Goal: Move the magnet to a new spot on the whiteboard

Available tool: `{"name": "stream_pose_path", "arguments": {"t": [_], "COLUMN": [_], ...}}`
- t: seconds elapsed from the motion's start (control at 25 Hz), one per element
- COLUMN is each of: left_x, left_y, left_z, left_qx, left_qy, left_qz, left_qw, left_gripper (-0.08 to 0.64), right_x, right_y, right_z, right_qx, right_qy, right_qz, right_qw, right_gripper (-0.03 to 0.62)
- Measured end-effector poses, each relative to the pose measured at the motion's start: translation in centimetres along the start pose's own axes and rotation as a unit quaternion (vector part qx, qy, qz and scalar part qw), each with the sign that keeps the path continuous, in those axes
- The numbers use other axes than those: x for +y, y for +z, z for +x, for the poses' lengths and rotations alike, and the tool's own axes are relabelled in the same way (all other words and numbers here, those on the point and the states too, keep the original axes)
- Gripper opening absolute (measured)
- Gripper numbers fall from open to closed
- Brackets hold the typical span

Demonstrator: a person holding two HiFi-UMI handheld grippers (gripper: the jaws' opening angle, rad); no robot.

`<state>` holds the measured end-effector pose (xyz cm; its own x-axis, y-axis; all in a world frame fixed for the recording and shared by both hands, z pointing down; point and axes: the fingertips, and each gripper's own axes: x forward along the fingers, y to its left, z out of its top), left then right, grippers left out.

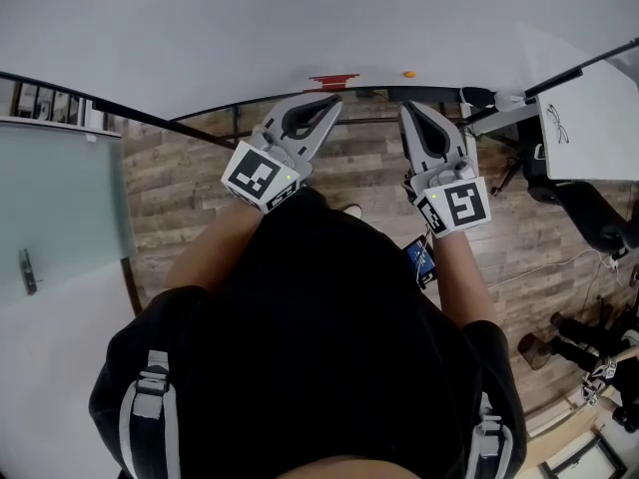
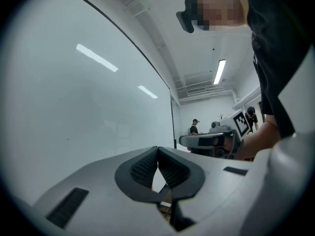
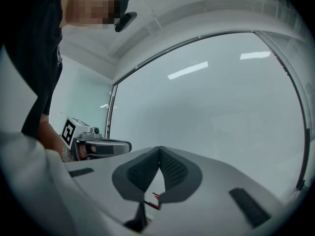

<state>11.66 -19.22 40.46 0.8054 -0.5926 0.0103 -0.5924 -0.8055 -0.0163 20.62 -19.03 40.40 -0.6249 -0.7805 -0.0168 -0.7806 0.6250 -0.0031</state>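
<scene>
Both tongs are clenched and empty.

Head view: the left tongs (image 1: 329,104) and right tongs (image 1: 407,110) point at the whiteboard (image 1: 300,18), forearms reaching forward side by side. The magnet (image 1: 409,73) (a small orange dot, as I read it) sits near the board's lower edge, just beyond the right tips. A red piece (image 1: 332,80) lies near the left ones.

Left gripper view: the pads meet with nothing between them.

Right gripper view: the pads are likewise pressed together.

To begin well, the right tongs should open first, approach the magnet squarely and grip its rim, not scrape the board.
</scene>
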Motion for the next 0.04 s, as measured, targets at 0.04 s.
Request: {"name": "stream_pose_path", "arguments": {"t": [0.04], "left_x": [0.06], "left_y": [-0.08], "left_z": [-0.08], "left_qx": [0.001], "left_qy": [0.002], "left_qz": [0.001], "left_qw": [1.0], "left_gripper": [0.005], "right_x": [-0.04], "right_y": [-0.07], "right_z": [0.03], "right_qx": [0.001], "right_qy": [0.0], "right_qz": [0.0], "right_qw": [1.0], "right_gripper": [-0.008]}}
